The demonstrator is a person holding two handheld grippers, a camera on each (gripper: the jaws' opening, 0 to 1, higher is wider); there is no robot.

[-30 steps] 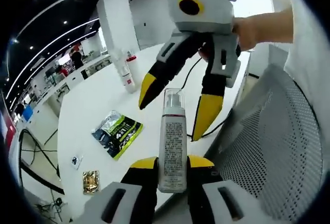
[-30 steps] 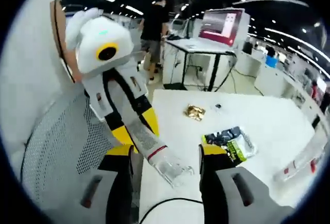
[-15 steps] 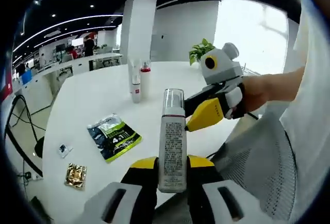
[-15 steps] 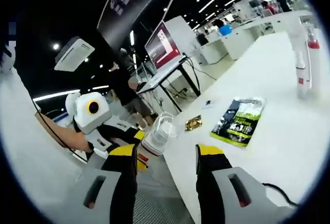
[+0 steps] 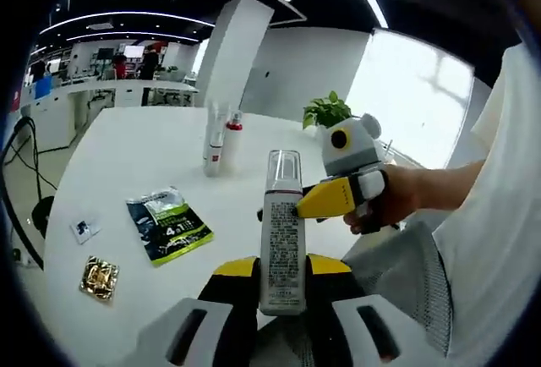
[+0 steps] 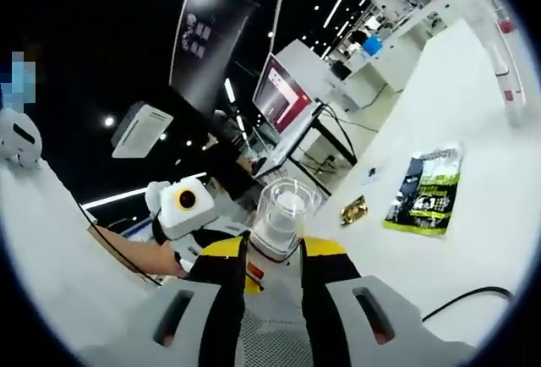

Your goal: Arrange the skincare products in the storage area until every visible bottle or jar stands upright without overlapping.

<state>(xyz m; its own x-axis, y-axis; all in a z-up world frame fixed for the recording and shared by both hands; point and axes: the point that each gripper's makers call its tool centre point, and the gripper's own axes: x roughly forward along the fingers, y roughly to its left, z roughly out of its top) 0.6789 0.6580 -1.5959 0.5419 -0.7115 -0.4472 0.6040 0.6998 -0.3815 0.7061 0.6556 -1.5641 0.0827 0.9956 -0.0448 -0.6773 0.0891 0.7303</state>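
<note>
A tall white pump bottle (image 5: 282, 244) with a clear cap (image 5: 284, 168) stands upright between the jaws of my left gripper (image 5: 283, 272), which is shut on its lower body. My right gripper (image 5: 309, 207), held by a hand, comes in from the right, and its yellow tips meet the bottle just below the cap. In the right gripper view the clear cap (image 6: 281, 210) sits between the jaws of my right gripper (image 6: 275, 253), which is shut on it. Two more slim bottles (image 5: 216, 137) stand upright on the white table (image 5: 127, 164), one with a red cap (image 5: 234, 119).
A green sachet pack (image 5: 167, 224), a gold packet (image 5: 100, 276) and a small white item (image 5: 84, 229) lie on the table. A plant (image 5: 327, 111) stands at its far edge. A mesh chair back (image 5: 401, 278) is close on the right. A cable (image 6: 461, 298) crosses the table.
My right gripper has gone from open beside the cap to shut on it. Both cameras have shifted. The left gripper still holds the bottle.
</note>
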